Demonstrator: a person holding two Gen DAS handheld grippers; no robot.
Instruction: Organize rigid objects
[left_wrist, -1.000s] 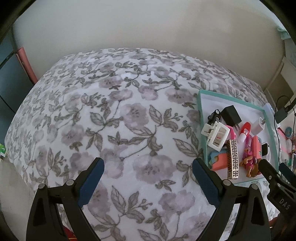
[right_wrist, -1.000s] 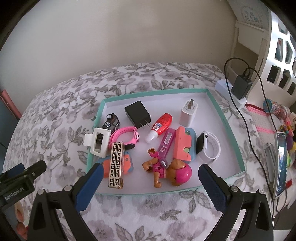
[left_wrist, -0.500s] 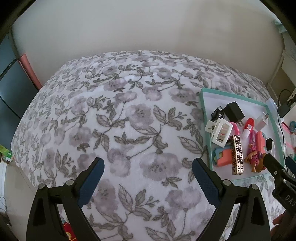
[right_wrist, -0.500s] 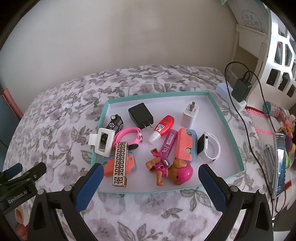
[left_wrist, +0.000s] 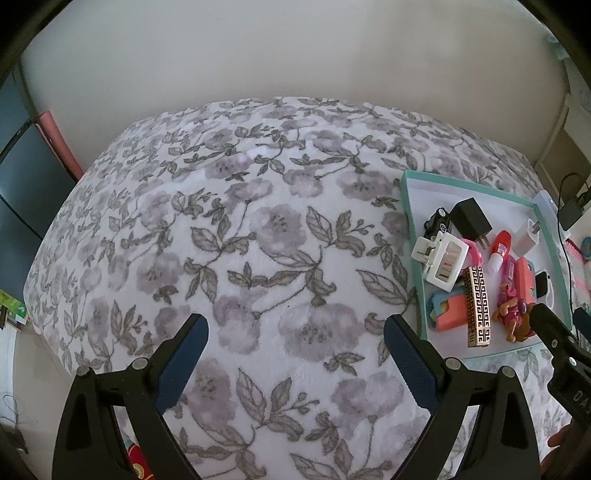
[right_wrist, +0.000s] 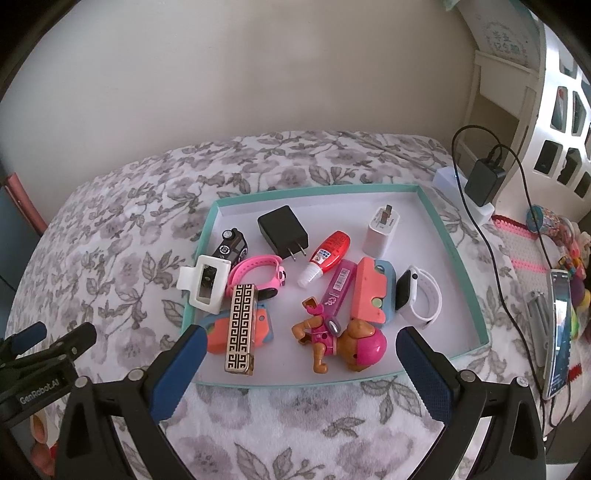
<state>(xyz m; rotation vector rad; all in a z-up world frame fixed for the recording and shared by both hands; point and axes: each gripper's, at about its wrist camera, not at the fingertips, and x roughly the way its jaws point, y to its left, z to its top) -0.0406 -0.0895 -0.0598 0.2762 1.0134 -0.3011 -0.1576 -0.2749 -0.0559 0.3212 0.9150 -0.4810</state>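
We had both the left gripper (left_wrist: 293, 345) and right gripper (right_wrist: 301, 360) spread wide, holding nothing. Toys and chargers sat jumbled in the teal tray (right_wrist: 458, 251) on the bed (left_wrist: 240, 240), the patterned bar (right_wrist: 242, 328) overlapping an orange piece (right_wrist: 216, 338). A phone (right_wrist: 559, 332) lay right of the tray.

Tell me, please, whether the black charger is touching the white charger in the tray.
Apart. The right wrist view shows the black charger and the white charger lying separately, with bare white tray floor and the red glue bottle between them.

trays 1 (right_wrist: 461, 266) | chargers 2 (right_wrist: 282, 230) | watches 2 (right_wrist: 419, 295) | hair clips 2 (right_wrist: 205, 282) | toy cars 1 (right_wrist: 232, 242) | toy figures 1 (right_wrist: 343, 341)
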